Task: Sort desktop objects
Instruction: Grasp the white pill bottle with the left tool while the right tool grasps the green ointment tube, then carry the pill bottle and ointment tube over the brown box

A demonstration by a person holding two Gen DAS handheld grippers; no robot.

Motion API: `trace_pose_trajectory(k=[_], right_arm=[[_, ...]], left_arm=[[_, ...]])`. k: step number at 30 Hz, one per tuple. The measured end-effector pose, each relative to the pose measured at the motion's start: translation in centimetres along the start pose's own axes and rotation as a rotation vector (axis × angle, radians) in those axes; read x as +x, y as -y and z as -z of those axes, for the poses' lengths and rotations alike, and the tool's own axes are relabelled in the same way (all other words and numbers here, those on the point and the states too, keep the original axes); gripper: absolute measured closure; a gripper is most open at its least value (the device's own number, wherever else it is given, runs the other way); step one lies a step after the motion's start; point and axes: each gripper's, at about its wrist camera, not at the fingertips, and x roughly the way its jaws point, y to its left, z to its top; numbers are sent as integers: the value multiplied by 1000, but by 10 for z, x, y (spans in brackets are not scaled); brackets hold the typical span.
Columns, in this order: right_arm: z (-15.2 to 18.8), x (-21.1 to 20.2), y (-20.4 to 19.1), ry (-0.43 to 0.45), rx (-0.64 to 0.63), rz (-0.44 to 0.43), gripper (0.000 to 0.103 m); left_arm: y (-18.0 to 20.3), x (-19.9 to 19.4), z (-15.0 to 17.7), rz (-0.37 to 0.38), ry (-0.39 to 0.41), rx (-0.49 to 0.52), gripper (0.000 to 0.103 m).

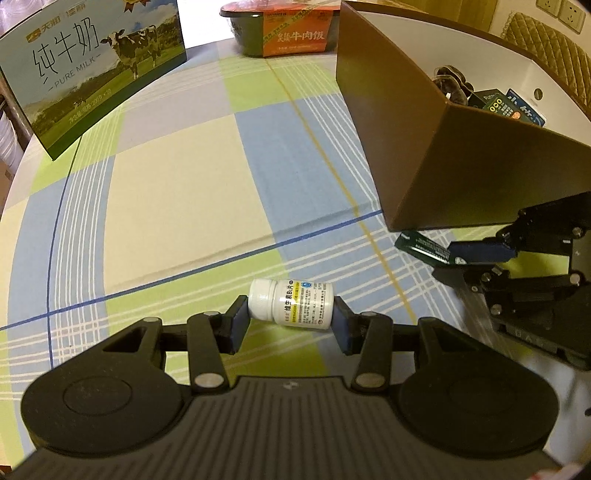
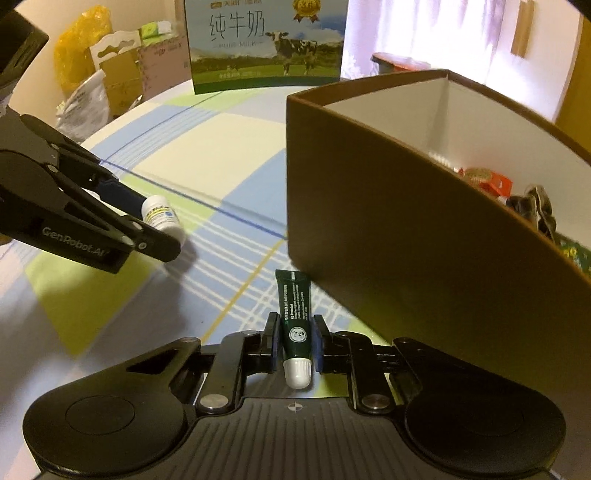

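Observation:
A small white pill bottle (image 1: 291, 303) lies sideways between the blue pads of my left gripper (image 1: 290, 321), which is shut on it just above the checked tablecloth (image 1: 177, 206). The right wrist view shows the same bottle (image 2: 162, 216) held in that gripper at the left. My right gripper (image 2: 295, 341) is shut on a dark green tube (image 2: 294, 321) with a white cap, cap toward the camera. The tube (image 1: 421, 248) also shows in the left wrist view, held low beside the brown box (image 1: 413, 147). The brown box (image 2: 388, 229) has white inner walls and holds several items.
A milk carton box (image 1: 92, 70) stands at the far left of the table. A black and orange meal tub (image 1: 288, 29) sits at the far edge. Beyond the table in the right wrist view are cardboard boxes (image 2: 122, 74) and a yellow bag (image 2: 81, 44).

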Motion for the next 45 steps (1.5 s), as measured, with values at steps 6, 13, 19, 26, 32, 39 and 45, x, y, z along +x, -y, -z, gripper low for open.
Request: trace_pose_trajectory(k=[6, 13, 19, 26, 32, 39, 45], right_arm=[[10, -14, -6, -52, 17, -25, 89], [30, -41, 12, -111, 185, -42, 90], [55, -69, 38, -131, 366, -20, 90], [79, -113, 64, -104, 545, -15, 90], [66, -156, 81, -7, 592, -20, 90], [30, -194, 107, 134, 559, -35, 90], [0, -197, 131, 167, 487, -4, 90]], left_arm=[[5, -6, 4, 5, 0, 1, 61], [17, -17, 9, 30, 18, 21, 61], [32, -28, 13, 58, 30, 38, 61], [51, -46, 12, 96, 49, 64, 61], [70, -72, -5, 132, 113, 93, 61], [94, -96, -41, 163, 199, 119, 61], [114, -95, -78, 162, 230, 112, 61]])
